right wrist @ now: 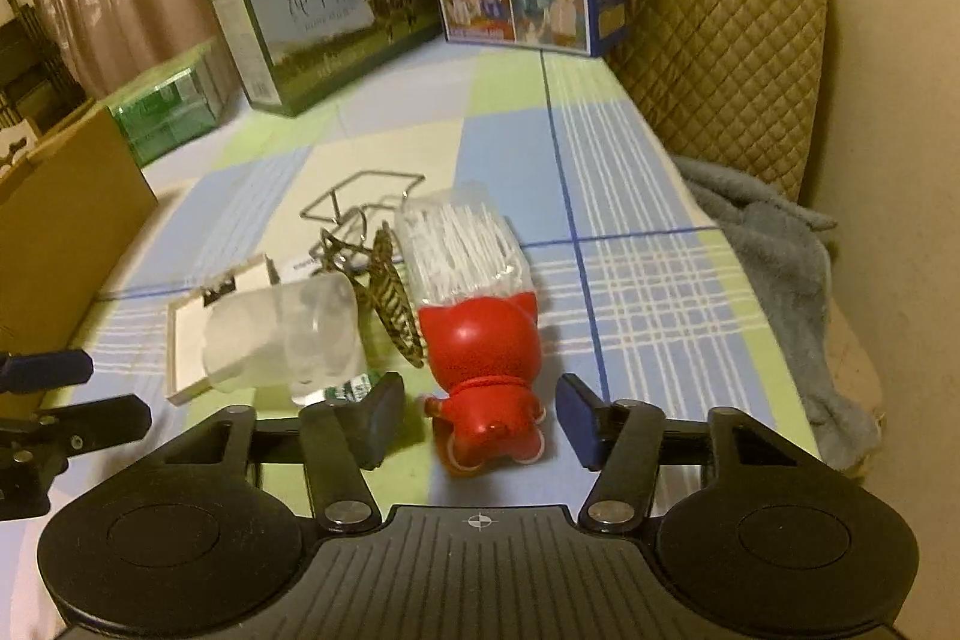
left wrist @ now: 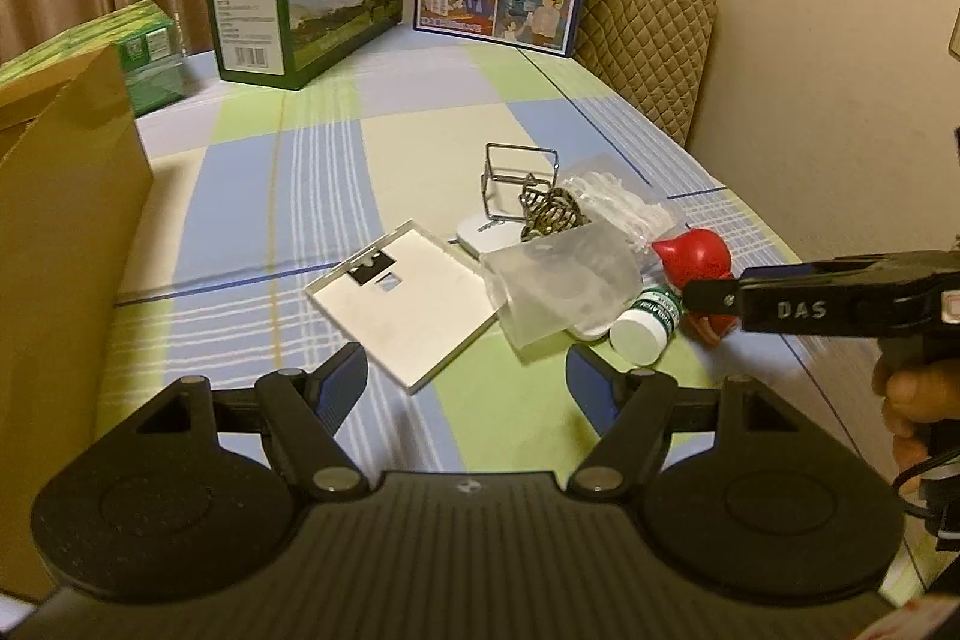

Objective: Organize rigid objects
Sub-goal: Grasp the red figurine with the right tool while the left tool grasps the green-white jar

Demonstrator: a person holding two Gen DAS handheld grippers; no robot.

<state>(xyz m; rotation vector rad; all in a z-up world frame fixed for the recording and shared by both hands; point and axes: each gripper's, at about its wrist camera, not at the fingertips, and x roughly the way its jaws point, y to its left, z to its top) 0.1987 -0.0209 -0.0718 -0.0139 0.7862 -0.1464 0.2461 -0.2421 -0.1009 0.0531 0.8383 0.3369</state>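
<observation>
I am bracketing the glossy red plastic cat figurine (right wrist: 480, 370) with my right gripper (right wrist: 480, 415), jaws apart, not touching; hard, slippery, so grip its narrow body.

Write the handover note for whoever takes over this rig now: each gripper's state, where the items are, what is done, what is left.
Left gripper: open, empty, hovering before the flat white plastic plate.
Right gripper: open, jaws either side of the red cat-shaped plastic figurine, not yet pressing it.
The items lie clustered on the checked cloth: frosted translucent container, small white-capped green-labelled bottle, clear bag of white sticks, wire frame.
Done: nothing visibly sorted.
Left: everything; the brown cardboard box stands at left.
</observation>
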